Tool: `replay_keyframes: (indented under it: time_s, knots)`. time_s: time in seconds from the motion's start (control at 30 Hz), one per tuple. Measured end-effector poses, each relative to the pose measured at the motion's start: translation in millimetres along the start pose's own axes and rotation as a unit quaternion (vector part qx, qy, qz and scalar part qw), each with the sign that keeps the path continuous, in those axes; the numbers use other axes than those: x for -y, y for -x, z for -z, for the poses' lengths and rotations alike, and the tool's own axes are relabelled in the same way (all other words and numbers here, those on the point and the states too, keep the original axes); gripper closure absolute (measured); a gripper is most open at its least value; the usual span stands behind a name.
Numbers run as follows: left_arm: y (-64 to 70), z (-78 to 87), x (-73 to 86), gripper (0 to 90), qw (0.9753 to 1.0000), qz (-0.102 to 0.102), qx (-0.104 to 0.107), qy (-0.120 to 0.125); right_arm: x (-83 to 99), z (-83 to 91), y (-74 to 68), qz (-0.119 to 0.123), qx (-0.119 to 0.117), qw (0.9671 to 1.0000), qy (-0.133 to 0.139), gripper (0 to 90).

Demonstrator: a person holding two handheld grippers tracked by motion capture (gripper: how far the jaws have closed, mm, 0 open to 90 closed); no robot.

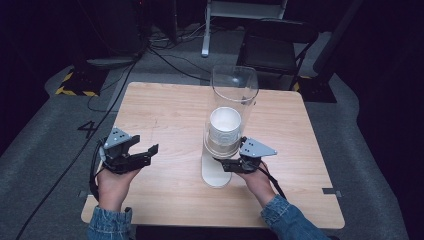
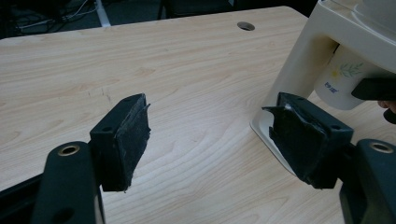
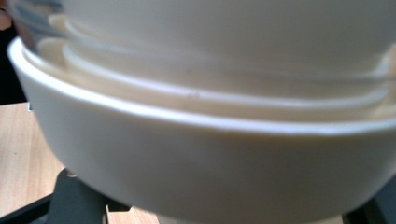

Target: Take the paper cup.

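The dispenser (image 1: 223, 125) stands a little right of the table's (image 1: 165, 115) middle: a clear, round plastic tube on a smooth cream base, with a stack of white paper cups (image 1: 225, 125) inside. Its flat cream foot reaches toward the near edge. The table is pale wood grain, matte, with a round cable hole near one edge in the left gripper view.

My right gripper (image 1: 226, 164) is up against the dispenser's base, just under the tube, at the bottommost cup (image 2: 343, 77), a white one printed with a small leaf sprig. In its own view the glossy cream collar crowds the lens, and I cannot tell how far its jaws are apart or whether they grip the cup.

My left gripper (image 1: 144, 152) hangs over the table near its left edge, well apart from the dispenser, jaws wide and holding nothing. Their black pads (image 2: 133, 140) are rough and frayed.
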State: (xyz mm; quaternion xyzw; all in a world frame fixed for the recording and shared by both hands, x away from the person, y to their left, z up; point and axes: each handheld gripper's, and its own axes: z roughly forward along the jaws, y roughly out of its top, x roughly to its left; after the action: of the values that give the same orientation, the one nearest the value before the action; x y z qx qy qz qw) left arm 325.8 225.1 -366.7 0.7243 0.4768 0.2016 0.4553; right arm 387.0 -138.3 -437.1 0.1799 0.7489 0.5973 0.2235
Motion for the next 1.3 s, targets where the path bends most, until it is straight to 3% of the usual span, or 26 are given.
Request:
replay_keyframes:
  time_s: [0.03,0.3,0.6,0.83,0.9,0.93,0.97,1.0,1.13,1.3]
  knots:
    - [0.0,0.0,0.0,27.9,1.0,0.0,0.0,0.0,0.3,0.2,0.0,0.009,0.004,0.9999,-0.003,28.9]
    - [0.0,0.0,0.0,27.9,1.0,0.0,0.0,0.0,1.0,0.3,-0.5,0.007,0.005,1.0,0.0,28.8]
    - [-0.7,-1.4,0.6,27.9,1.0,0.002,0.001,-0.002,0.8,1.1,-3.6,-0.015,0.01,0.9998,-0.005,28.7]
    - [-0.3,-2.0,0.6,27.9,1.0,0.001,0.002,-0.002,3.7,-0.6,-4.9,-0.043,-0.003,0.9991,0.001,29.0]
    - [-0.1,-2.1,0.6,27.9,1.0,0.001,0.002,-0.003,6.1,-2.6,-4.2,-0.072,-0.019,0.9972,-0.008,29.9]
    - [-0.2,-2.1,0.5,27.9,1.0,-0.001,0.003,-0.003,10.4,-6.4,-4.7,-0.072,-0.019,0.9966,-0.035,30.8]
    - [-0.2,-2.1,0.5,27.8,1.0,-0.001,0.003,-0.003,10.4,-6.4,-4.7,-0.072,-0.019,0.9966,-0.035,30.8]
    - [-0.3,-1.5,0.4,27.9,1.0,-0.001,0.002,-0.001,15.3,-8.3,-4.4,-0.076,-0.025,0.9954,-0.052,31.0]
    - [-1.9,-0.7,0.6,27.8,1.0,0.002,0.002,0.0,16.6,-7.9,-5.9,-0.056,-0.015,0.9968,-0.055,31.1]
    - [-2.4,-1.6,0.9,27.8,1.0,0.002,0.004,-0.002,22.0,-7.9,-5.2,-0.056,-0.015,0.9961,-0.066,30.7]
